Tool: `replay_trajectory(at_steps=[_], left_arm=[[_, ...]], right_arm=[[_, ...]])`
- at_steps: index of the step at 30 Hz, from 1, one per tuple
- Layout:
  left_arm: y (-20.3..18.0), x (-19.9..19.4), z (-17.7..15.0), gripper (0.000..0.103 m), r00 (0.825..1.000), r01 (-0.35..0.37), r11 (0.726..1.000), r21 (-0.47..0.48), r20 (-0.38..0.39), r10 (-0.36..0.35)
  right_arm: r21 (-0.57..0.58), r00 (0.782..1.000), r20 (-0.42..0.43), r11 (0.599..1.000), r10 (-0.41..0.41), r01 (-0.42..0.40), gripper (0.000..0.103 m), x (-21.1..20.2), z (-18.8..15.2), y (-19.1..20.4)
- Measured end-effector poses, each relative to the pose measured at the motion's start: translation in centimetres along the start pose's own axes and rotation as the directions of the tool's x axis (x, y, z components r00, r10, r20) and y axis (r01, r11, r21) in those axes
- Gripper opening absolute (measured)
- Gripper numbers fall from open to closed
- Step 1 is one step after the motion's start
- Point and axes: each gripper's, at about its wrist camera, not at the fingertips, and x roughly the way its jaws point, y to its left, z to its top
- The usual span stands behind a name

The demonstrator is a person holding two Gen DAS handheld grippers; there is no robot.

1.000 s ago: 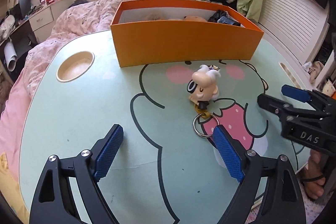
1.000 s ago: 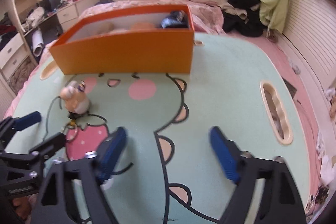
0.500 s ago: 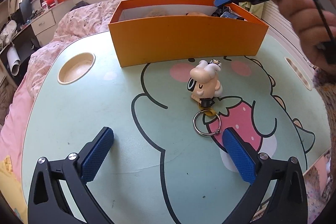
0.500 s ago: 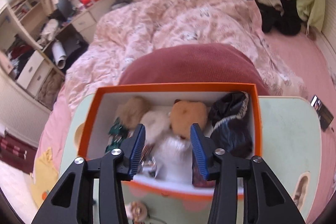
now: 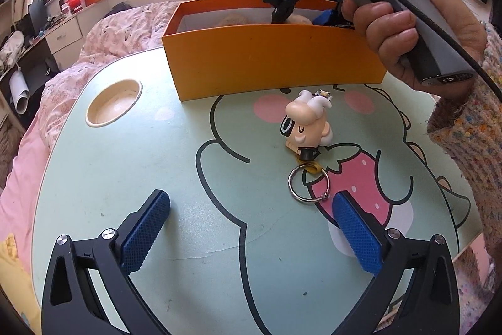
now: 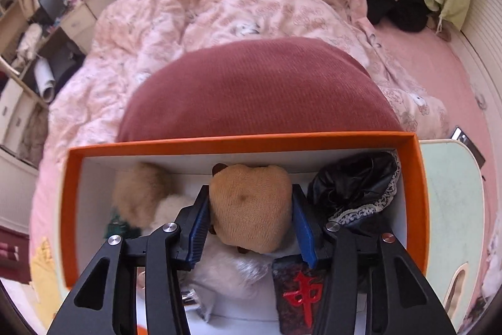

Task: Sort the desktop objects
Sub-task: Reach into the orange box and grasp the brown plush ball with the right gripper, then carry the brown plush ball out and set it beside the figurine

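An orange box (image 5: 266,55) stands at the far side of the green cartoon table (image 5: 125,171). A cartoon-head keychain (image 5: 306,124) with a metal ring (image 5: 309,186) lies in front of the box. My left gripper (image 5: 251,228) is open and empty, low over the table, its right pad next to the ring. My right gripper (image 6: 251,225) reaches down into the box (image 6: 238,140), its pads on either side of a tan plush bear (image 6: 251,209). In the left wrist view the right gripper's tips are hidden behind the box wall.
Inside the box lie a fluffy beige ball (image 6: 138,193), white plush (image 6: 226,269), a black lace-trimmed pouch (image 6: 354,187) and a dark tile with a red character (image 6: 298,291). A round cup recess (image 5: 113,102) sits at the table's left. A pink bed (image 6: 219,21) lies behind.
My right gripper rose from the table front, moved over the box, dropped into it and now brackets the tan plush bear. My left gripper stayed open and barely moved.
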Motion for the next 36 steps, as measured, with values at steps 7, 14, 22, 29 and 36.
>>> replay_trajectory(at_steps=[7, 14, 22, 29, 36], left_arm=[[0.0, 0.0, 0.0, 0.103, 1.000, 0.002, 1.000, 0.001, 0.000, -0.002], [0.0, 0.0, 0.0, 0.103, 1.000, 0.003, 1.000, 0.003, 0.000, -0.003], [-0.1, 0.0, 0.0, 0.103, 1.000, 0.005, 1.000, 0.004, 0.000, -0.005], [-0.1, 0.1, 0.1, 0.103, 1.000, 0.005, 1.000, 0.005, 0.001, -0.005], [-0.3, 0.1, 0.1, 0.103, 1.000, 0.007, 1.000, 0.006, 0.001, -0.007]], right_arm=[[-0.058, 0.965, 0.178, 0.981, 0.192, -0.184, 0.048, -10.2, -2.7, -0.7], [-0.137, 0.964, 0.165, 0.973, 0.208, -0.186, 0.049, -12.1, -10.9, -2.1], [-0.092, 0.987, 0.113, 0.990, 0.117, -0.107, 0.055, -6.0, -15.2, -3.8], [-0.074, 0.960, 0.249, 0.991, 0.129, -0.114, 0.092, -9.3, -18.2, -5.8], [-0.176, 0.980, 0.199, 0.984, 0.017, 0.018, 0.095, -7.6, -22.1, -5.5]])
